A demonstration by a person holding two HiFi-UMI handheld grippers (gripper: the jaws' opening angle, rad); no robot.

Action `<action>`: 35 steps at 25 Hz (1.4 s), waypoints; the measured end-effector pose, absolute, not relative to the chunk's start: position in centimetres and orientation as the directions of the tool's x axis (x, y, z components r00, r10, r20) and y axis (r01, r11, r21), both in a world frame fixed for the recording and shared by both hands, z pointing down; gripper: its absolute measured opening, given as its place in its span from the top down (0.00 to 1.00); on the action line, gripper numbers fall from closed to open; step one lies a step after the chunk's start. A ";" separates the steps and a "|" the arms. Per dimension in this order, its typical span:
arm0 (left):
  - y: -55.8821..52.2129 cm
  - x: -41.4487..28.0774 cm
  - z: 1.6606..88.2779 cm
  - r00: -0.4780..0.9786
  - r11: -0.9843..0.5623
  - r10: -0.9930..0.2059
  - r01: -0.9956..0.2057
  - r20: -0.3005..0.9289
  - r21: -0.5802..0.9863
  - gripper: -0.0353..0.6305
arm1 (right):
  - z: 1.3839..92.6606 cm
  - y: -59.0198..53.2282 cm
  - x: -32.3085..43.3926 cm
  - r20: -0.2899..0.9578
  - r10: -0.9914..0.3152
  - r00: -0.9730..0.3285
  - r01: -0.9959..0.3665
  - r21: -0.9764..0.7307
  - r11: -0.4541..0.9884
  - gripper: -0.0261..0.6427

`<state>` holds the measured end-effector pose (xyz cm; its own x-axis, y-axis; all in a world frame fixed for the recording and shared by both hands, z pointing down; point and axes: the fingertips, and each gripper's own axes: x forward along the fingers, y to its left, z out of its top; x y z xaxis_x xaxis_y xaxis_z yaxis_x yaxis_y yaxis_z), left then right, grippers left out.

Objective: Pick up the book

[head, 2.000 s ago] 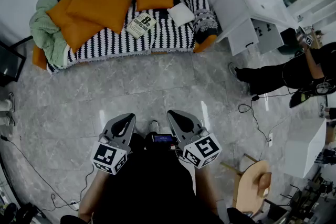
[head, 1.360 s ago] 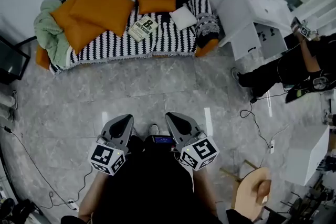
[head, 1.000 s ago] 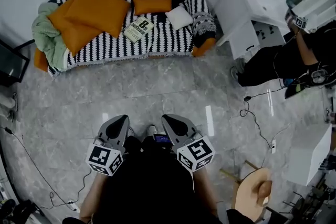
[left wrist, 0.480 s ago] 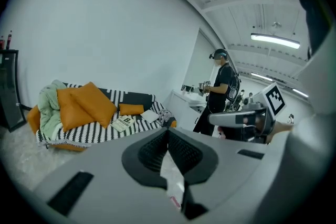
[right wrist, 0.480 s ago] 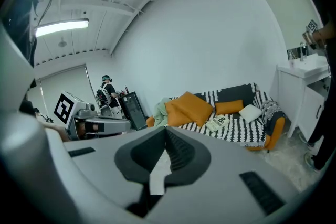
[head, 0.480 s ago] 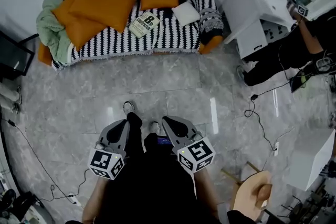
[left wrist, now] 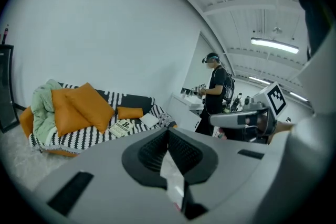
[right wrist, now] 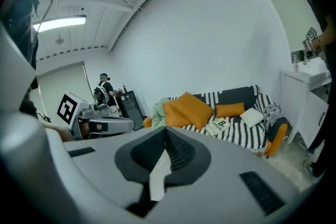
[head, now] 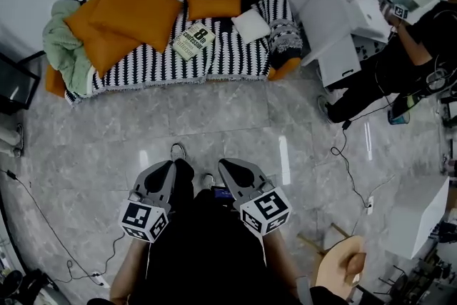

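Wide grey floor between book on striped sofa and closed left tool, closed right tool

Closed book, thin paperback, pale cream cover; I can read a big black 8 with dark print under it. It lies flat, cover up, on the seat of the striped sofa, near the middle of the sofa's length. It sits askew to the sofa's front edge and is fully in view.
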<state>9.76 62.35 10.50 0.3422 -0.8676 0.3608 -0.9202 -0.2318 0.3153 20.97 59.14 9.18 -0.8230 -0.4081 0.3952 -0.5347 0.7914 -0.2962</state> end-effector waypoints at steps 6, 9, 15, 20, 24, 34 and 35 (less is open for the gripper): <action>57.5 6.7 9.3 0.375 -0.271 -0.868 -0.907 0.325 0.321 0.93 | 7.7 55.3 17.4 0.379 -0.424 -0.823 -0.538 -0.276 0.797 0.94; 55.2 5.1 8.8 0.391 -0.293 -0.866 -0.902 0.311 0.318 0.93 | 7.0 53.3 15.5 0.370 -0.440 -0.818 -0.546 -0.265 0.795 0.94; 52.1 1.2 8.6 0.422 -0.322 -0.860 -0.885 0.287 0.336 0.93 | 6.8 50.3 11.4 0.369 -0.470 -0.802 -0.571 -0.241 0.785 0.94; 50.1 -1.4 9.1 0.442 -0.339 -0.853 -0.874 0.277 0.349 0.93 | 7.1 48.7 9.0 0.378 -0.492 -0.784 -0.594 -0.229 0.771 0.94; 49.0 -2.6 9.3 0.470 -0.373 -0.839 -0.864 0.276 0.338 0.93 | 7.5 48.0 7.7 0.381 -0.514 -0.769 -0.618 -0.234 0.751 0.94; 46.7 -2.9 9.7 0.514 -0.406 -0.810 -0.838 0.281 0.364 0.93 | 7.6 46.1 6.8 0.389 -0.537 -0.749 -0.647 -0.250 0.720 0.94; 46.4 -2.8 9.6 0.517 -0.408 -0.809 -0.837 0.281 0.364 0.93 | 7.6 45.8 6.8 0.388 -0.537 -0.749 -0.647 -0.254 0.719 0.94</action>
